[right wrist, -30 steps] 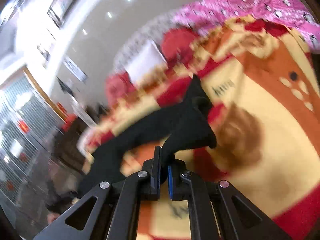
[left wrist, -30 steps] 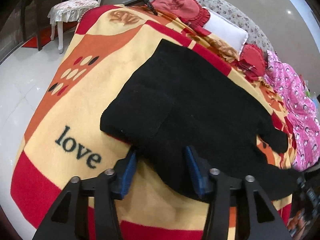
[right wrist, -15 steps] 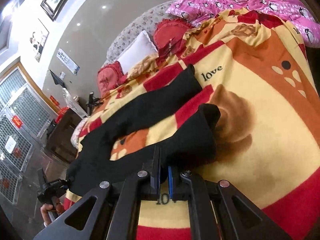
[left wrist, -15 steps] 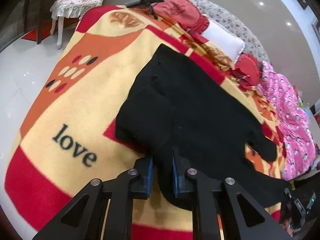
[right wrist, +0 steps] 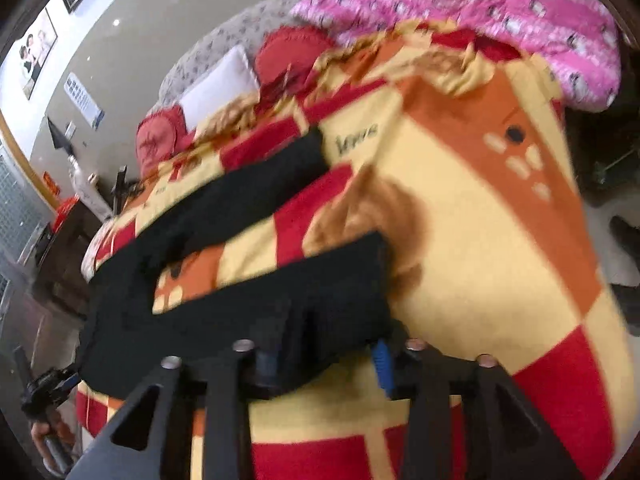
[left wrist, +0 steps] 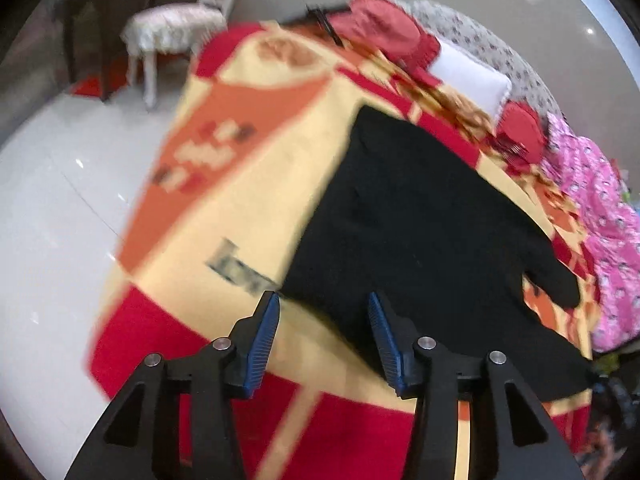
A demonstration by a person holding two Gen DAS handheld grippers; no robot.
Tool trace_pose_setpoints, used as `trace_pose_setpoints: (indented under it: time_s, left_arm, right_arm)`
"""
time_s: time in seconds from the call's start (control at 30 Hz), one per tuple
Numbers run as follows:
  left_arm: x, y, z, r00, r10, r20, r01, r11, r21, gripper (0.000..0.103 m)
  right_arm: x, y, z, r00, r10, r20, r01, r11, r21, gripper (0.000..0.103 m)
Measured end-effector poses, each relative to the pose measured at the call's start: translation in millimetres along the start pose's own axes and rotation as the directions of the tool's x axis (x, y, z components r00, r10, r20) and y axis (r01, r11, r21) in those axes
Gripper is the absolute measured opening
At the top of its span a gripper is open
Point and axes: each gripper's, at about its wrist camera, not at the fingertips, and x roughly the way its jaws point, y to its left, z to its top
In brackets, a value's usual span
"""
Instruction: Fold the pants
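Black pants (left wrist: pixel 420 232) lie flat on the patterned blanket (left wrist: pixel 240 184) covering the bed, just ahead of both sets of jaws. Legs (right wrist: pixel 248 192) are spread in a V, not yet laid together. Left gripper (left wrist: pixel 323 334): jaws apart, empty, waist edge between and beyond them. Right gripper (right wrist: pixel 324 356): jaws apart, near leg hem draped across the gap, not clamped. Judged: garment merely spread out; every fold remains. Pink quilt (right wrist: pixel 480 12) far beyond.

Black claw (left wrist: pixel 323 334), blue ribbed pads (left wrist: pixel 264 332)
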Motion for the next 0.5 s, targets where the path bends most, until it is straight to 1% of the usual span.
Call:
trace_pose_setpoints:
  time_s: [0.03, 0.07, 0.1, 0.13, 0.17, 0.23, 0.3, 0.33, 0.37, 0.4, 0.43, 0.5]
  left_arm:
    - [-6, -2, 2, 1.0, 0.003, 0.014, -0.004, 1.0, 0.01, 0.049]
    - [-9, -4, 3, 1.0, -0.006, 0.021, 0.005, 1.0, 0.015, 0.05]
    - [-12, -7, 4, 0.999, -0.02, 0.028, 0.019, 1.0, 0.017, 0.051]
    - [-14, -12, 5, 0.999, -0.029, 0.035, 0.029, 0.999, 0.02, 0.053]
    - [-14, -16, 5, 0.999, -0.033, 0.038, 0.032, 0.999, 0.024, 0.054]
    - [-11, -22, 1, 0.998, -0.047, 0.031, 0.045, 0.998, 0.042, 0.055]
    - [-5, -31, -6, 0.998, -0.058, 0.017, 0.057, 0.996, 0.069, 0.055]
    - [0, -39, -9, 0.999, -0.052, 0.01, 0.051, 0.995, 0.088, 0.055]
    - [8, -41, -10, 0.999, -0.043, 0.004, 0.042, 0.994, 0.101, 0.055]
    - [15, -36, -6, 0.999, -0.038, -0.001, 0.038, 0.993, 0.111, 0.055]
    - [22, -39, -7, 1.0, -0.026, -0.001, 0.026, 0.992, 0.127, 0.056]
    - [36, -42, -6, 1.0, 0.011, -0.005, -0.01, 0.989, 0.147, 0.056]
  right_arm:
    - [-5, 3, 3, 1.0, -0.001, 0.014, 0.001, 1.0, -0.005, 0.041]
    - [-10, 8, 5, 0.999, 0.006, 0.031, -0.006, 1.0, -0.015, 0.044]
    - [-13, 17, 8, 0.999, 0.03, 0.044, -0.029, 0.999, -0.032, 0.046]
    - [-13, 25, 9, 0.998, 0.054, 0.044, -0.052, 0.998, -0.048, 0.049]
    - [-11, 37, 8, 0.996, 0.084, 0.033, -0.082, 0.994, -0.074, 0.049]
    - [-1, 65, 5, 0.99, 0.142, -0.009, -0.142, 0.981, -0.136, 0.049]
    - [13, 92, -1, 0.978, 0.201, -0.064, -0.209, 0.961, -0.182, 0.049]
    - [24, 109, -6, 0.964, 0.242, -0.108, -0.26, 0.943, -0.208, 0.049]
    - [29, 119, -10, 0.956, 0.261, -0.132, -0.286, 0.932, -0.222, 0.049]
    - [36, 132, -15, 0.948, 0.278, -0.156, -0.309, 0.921, -0.238, 0.049]
    - [45, 147, -21, 0.937, 0.295, -0.189, -0.337, 0.904, -0.262, 0.049]
    - [60, 168, -31, 0.918, 0.312, -0.244, -0.377, 0.879, -0.291, 0.049]
